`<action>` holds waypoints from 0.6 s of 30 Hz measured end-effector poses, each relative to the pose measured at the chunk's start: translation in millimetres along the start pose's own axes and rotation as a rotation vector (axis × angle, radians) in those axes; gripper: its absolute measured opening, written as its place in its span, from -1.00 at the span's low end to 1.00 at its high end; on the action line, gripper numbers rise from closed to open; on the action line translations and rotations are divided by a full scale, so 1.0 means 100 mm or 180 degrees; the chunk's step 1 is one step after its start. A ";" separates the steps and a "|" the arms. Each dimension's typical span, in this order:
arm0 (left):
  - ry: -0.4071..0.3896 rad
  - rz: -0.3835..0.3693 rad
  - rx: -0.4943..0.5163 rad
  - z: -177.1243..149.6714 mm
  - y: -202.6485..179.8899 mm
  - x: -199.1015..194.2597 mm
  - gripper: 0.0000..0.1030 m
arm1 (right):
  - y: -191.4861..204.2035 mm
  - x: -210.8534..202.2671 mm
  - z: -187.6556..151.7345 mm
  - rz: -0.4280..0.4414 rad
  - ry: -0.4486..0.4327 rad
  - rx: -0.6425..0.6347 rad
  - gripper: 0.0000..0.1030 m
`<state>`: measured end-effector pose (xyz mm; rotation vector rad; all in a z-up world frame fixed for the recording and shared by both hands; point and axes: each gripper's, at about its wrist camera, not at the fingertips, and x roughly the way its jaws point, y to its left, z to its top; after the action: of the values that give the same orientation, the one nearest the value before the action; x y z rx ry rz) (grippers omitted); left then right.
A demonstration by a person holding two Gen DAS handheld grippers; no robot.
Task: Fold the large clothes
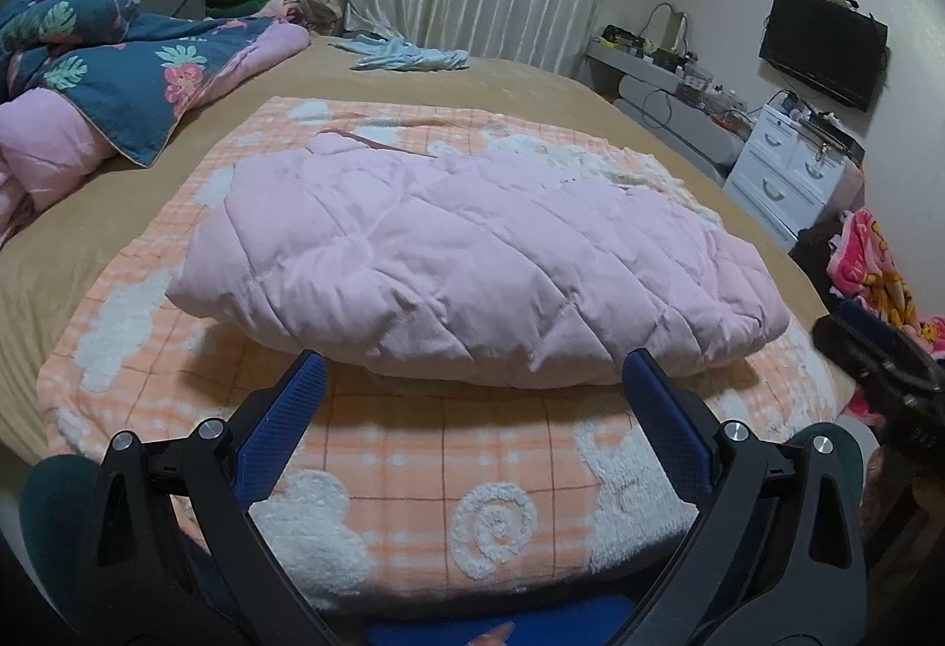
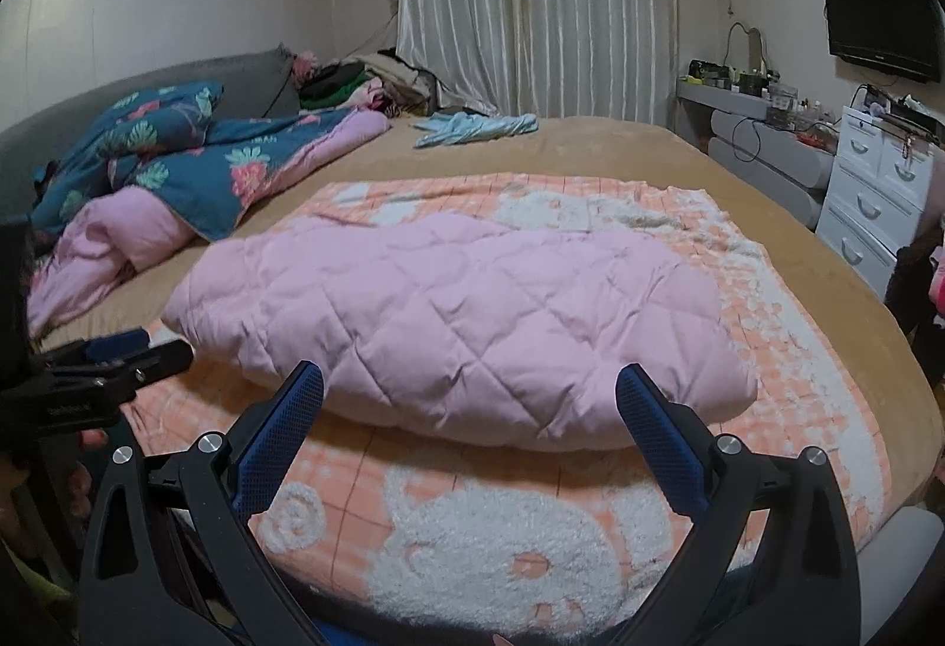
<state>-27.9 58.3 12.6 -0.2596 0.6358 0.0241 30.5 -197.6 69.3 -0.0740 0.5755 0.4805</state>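
Pink quilted jacket (image 1: pixel 472 256) lies folded into a long puffy bundle on the orange-and-white blanket (image 1: pixel 413 475), mid-bed (image 2: pixel 590 144). Left hand-held gripper (image 1: pixel 472 380) has its jaws spread wide, empty, tips just short of the bundle's near edge; right hand-held gripper (image 2: pixel 469 386) likewise spread and empty, at the same edge toward the bundle's 3 o'clock end.

Judgement: next fold is probably end over end. To do it well, each gripper should bite all layers at the near hem, not just the top shell. Lift both together, carry toward 12 o'clock, keep edges aligned. Padding is springy; press flat afterwards or it may slump open.
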 end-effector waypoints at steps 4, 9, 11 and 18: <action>0.0017 0.0004 0.0067 -0.03 -0.05 0.00 0.82 | 0.04 0.04 -0.12 0.0043 0.0078 0.0023 0.92; 0.0083 0.0011 0.0111 -0.08 -0.10 0.03 0.82 | 0.09 0.07 -0.18 0.0088 0.0131 -0.0002 0.92; 0.0099 0.0023 0.0131 -0.08 -0.11 0.04 0.82 | 0.10 0.08 -0.18 0.0091 0.0136 -0.0001 0.92; 0.0116 0.0064 0.0126 -0.08 -0.11 0.04 0.82 | 0.10 0.10 -0.17 0.0090 0.0155 0.0017 0.92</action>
<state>-28.4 45.3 6.4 -0.2156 0.6743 0.0261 24.6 -188.4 50.0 -0.0727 0.6260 0.5056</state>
